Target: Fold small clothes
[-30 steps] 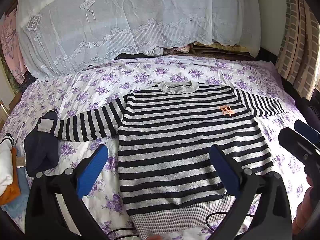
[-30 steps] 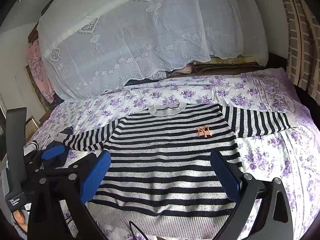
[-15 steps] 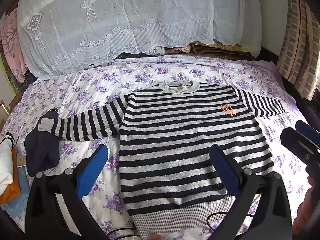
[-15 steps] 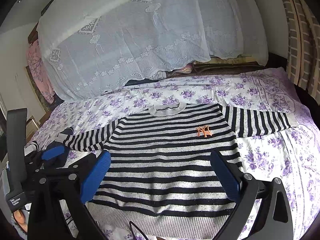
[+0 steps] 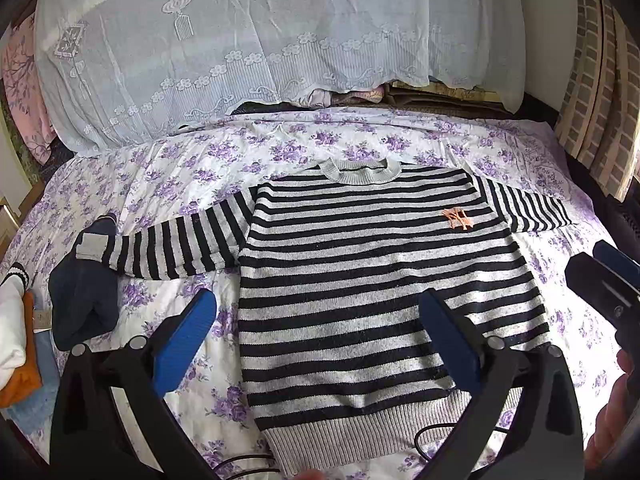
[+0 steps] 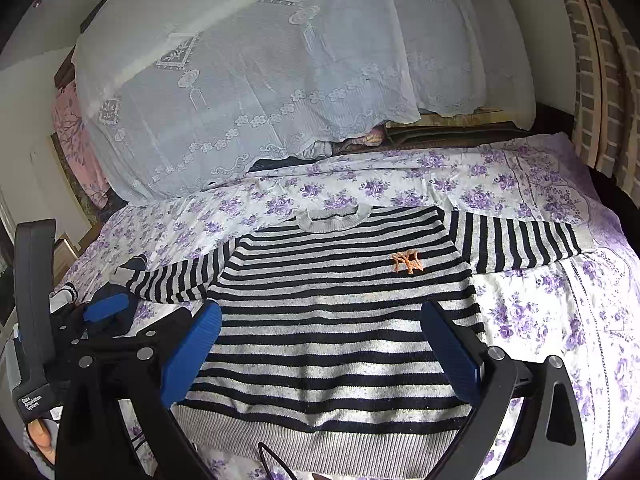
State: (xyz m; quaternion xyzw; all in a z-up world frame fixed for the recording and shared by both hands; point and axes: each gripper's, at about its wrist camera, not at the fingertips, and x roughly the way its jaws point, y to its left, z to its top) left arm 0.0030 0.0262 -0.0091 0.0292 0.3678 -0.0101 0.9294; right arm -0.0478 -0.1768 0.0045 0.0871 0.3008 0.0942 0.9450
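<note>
Both the left gripper [image 5: 320, 336] and the right gripper [image 6: 320, 344] hover with fingers spread wide, empty, above the striped sweater [image 5: 372, 280] lying flat on the floral sheet [image 5: 192, 168]. Only the left view shows the folded pile [image 5: 16, 344].

Floral bedsheet [image 5: 224, 168], lace-draped bedding pile [image 5: 260, 40], daylight.

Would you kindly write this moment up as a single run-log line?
phase: pre-fold | striped sweater: flat on floral bedsheet, sleeves spread | left gripper: open, empty | right gripper: open, empty
</note>
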